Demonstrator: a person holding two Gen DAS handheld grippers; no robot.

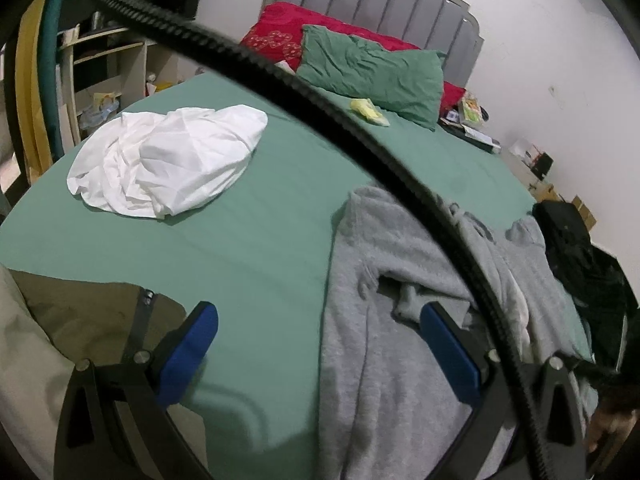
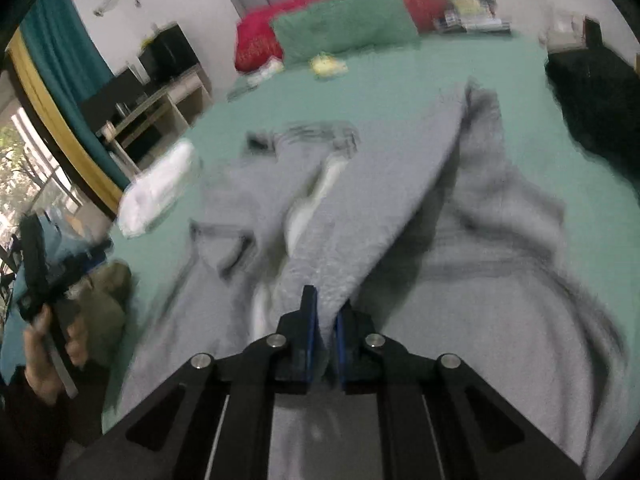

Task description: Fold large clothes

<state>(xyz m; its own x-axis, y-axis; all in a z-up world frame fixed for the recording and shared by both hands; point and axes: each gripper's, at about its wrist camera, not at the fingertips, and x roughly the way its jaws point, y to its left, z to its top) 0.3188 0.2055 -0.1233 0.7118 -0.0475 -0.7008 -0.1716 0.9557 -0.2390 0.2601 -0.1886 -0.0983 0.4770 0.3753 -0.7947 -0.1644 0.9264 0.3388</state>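
A large grey sweatshirt [image 1: 400,320] lies spread and rumpled on the green bed sheet [image 1: 248,240]. My left gripper [image 1: 320,320] is open and empty just above the bed, its right finger over the sweatshirt's left edge. In the right wrist view my right gripper [image 2: 326,312] is shut on a fold of the grey sweatshirt [image 2: 360,208] and holds it lifted off the bed. The view is blurred by motion. The left gripper [image 2: 40,276] shows there at the far left, held in a hand.
A crumpled white garment [image 1: 168,160] lies on the bed's left side. An olive garment [image 1: 80,312] lies at the near left. A black garment [image 1: 576,248] lies at the right edge. Green pillow [image 1: 368,72], red pillow and grey headboard at the back. A black cable [image 1: 360,152] crosses the view.
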